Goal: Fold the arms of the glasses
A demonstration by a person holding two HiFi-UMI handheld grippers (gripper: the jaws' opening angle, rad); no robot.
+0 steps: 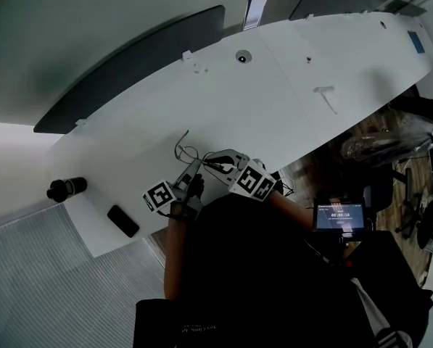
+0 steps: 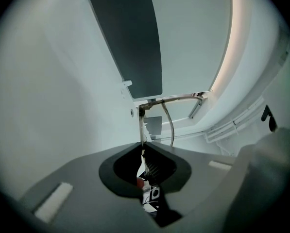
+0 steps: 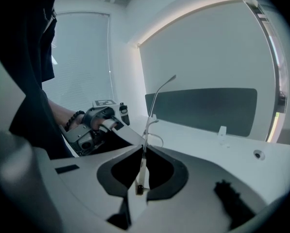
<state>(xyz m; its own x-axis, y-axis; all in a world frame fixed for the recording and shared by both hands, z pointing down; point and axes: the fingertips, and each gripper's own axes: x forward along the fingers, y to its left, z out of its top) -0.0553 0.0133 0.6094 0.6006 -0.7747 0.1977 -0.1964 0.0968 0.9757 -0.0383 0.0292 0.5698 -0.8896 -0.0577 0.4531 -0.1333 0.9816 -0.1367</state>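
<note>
Thin wire-rimmed glasses [image 1: 184, 151] hang just above the white table [image 1: 274, 100] near its front edge, held between both grippers. My left gripper [image 1: 194, 170] comes in from the lower left. In the left gripper view its jaws [image 2: 143, 150] are shut on one end of the glasses [image 2: 170, 99], whose frame and one arm stretch away ahead. My right gripper [image 1: 215, 163] comes in from the right. In the right gripper view it [image 3: 144, 152] is shut on a thin glasses arm [image 3: 156, 97] that rises and curves to the right. The left gripper [image 3: 93, 126] shows beside it there.
A black cylindrical object [image 1: 65, 188] and a flat black case [image 1: 122, 220] lie at the table's left end. A dark divider panel [image 1: 129, 71] runs along the far edge. A small lit screen [image 1: 339, 214] stands off the table at the right.
</note>
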